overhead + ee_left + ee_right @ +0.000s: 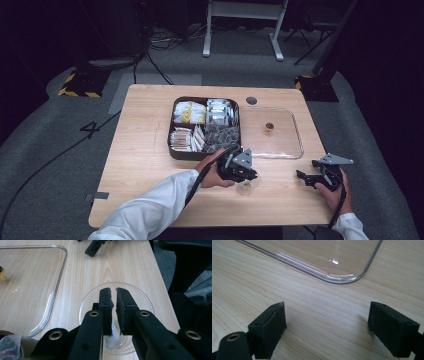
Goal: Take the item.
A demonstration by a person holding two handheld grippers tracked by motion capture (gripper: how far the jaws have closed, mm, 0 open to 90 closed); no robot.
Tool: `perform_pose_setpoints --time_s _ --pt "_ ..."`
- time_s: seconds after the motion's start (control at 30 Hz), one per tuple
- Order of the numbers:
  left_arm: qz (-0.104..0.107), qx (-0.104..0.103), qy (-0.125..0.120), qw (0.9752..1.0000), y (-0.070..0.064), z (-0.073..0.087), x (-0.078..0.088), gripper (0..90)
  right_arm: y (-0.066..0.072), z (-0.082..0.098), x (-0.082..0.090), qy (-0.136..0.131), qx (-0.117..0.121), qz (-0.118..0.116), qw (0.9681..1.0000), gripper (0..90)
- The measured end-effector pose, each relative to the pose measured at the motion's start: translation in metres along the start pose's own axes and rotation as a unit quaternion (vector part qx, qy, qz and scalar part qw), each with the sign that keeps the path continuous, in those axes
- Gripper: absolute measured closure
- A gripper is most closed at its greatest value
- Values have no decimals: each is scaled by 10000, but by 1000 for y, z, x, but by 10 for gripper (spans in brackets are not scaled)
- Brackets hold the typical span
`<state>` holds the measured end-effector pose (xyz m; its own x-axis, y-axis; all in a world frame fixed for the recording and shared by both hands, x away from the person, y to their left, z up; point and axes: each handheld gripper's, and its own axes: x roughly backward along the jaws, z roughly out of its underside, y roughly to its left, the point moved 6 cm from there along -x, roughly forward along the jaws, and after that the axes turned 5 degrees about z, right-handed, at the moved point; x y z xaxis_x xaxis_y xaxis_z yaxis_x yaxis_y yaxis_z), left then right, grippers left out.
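Left gripper point(113, 293): its jaws are nearly shut, with a thin slit between the pads. A small clear packet point(111, 338) sits low in that slit, squeezed between the pads.
Packet: pale and crinkled, it pokes out beneath the jaws, over the dish.
Dish point(87, 302): a round clear glass dish lies on the desk straight under the left jaws; its rim rings their tips.
Right gripper point(327, 322): its jaws stand wide apart with nothing between them, just bare desk point(324, 312).
Lid point(342, 277): a clear, rounded-corner tray lid lies flat ahead of the right jaws and apart from them. From the left jaws it lies off to the left, beyond the dish.
Box point(172, 150): a dark box of wrapped sachets in four compartments sits beyond the left jaws in the high view, beside the lid.
Hands: each holds its gripper low over the near side of the desk, the left gripper point(239, 169) well apart from the right gripper point(314, 179).
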<state>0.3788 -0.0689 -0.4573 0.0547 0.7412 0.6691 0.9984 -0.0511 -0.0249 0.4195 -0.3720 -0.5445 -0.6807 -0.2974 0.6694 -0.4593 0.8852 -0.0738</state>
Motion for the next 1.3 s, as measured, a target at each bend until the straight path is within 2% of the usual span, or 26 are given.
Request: perform_pose_setpoints --time_s 0.37,0.6,0.63,0.7,0.73,0.93,1.3 --pt "-152 60 -59 9998 3 0 9 722 0 0 0 3 -4 -2 10000 151" --pt "-288 230 -111 9993 7 4 18 573 0 0 0 -5 0 2 10000 151" --pt "-321 211 -115 9992 8 4 20 562 0 0 0 0 -2 0 10000 151" --pt "-440 299 -142 9985 9 6 24 498 0 0 0 0 2 -2 10000 151" --pt "-500 333 -117 9981 9 6 25 435 0 0 0 -4 -2 0 10000 151" --pt "-606 345 -46 9976 9 11 33 334 0 0 0 4 -11 -2 10000 151" --pt "-832 426 175 9955 10 19 44 207 0 0 0 1 -9 -5 10000 151"
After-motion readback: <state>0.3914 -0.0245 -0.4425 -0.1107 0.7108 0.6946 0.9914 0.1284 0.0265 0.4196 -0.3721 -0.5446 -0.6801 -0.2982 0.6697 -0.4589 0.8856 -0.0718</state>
